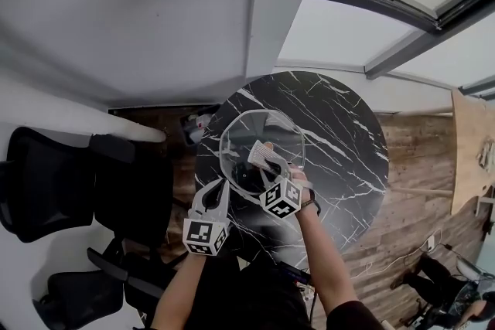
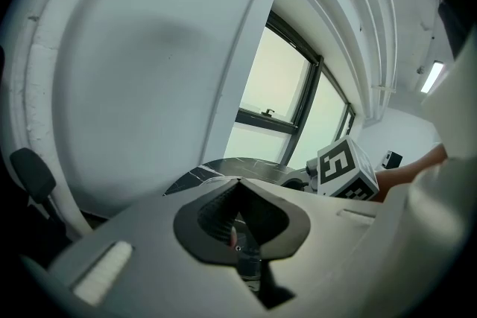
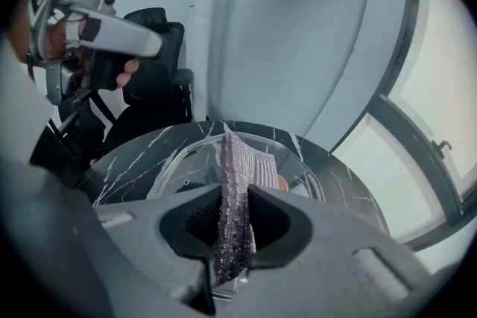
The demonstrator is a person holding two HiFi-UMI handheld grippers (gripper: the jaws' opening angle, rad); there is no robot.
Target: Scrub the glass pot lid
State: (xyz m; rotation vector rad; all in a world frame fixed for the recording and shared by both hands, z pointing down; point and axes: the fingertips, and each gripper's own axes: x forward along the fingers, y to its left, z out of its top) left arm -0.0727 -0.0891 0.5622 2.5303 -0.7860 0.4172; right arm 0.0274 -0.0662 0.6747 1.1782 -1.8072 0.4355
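The clear glass pot lid (image 1: 249,134) is held tilted above the round black marble table (image 1: 340,127). My left gripper (image 1: 220,188) is shut on the lid's near-left rim; a sliver of glass (image 2: 240,253) shows between its jaws (image 2: 238,231). My right gripper (image 1: 267,171) is shut on a silvery woven scrub pad (image 1: 264,157), which lies against the lid. In the right gripper view the pad (image 3: 237,182) stands upright in the jaws (image 3: 235,223), with the lid (image 3: 190,160) just beyond it. The lid's dark knob (image 1: 249,175) sits near both grippers.
Black office chairs (image 1: 46,189) stand to the left of the table, one seen as a chair (image 3: 153,48) behind the left gripper body (image 3: 104,30). A white column and wall rise behind. A wooden tabletop (image 1: 472,143) lies at the far right over wood flooring.
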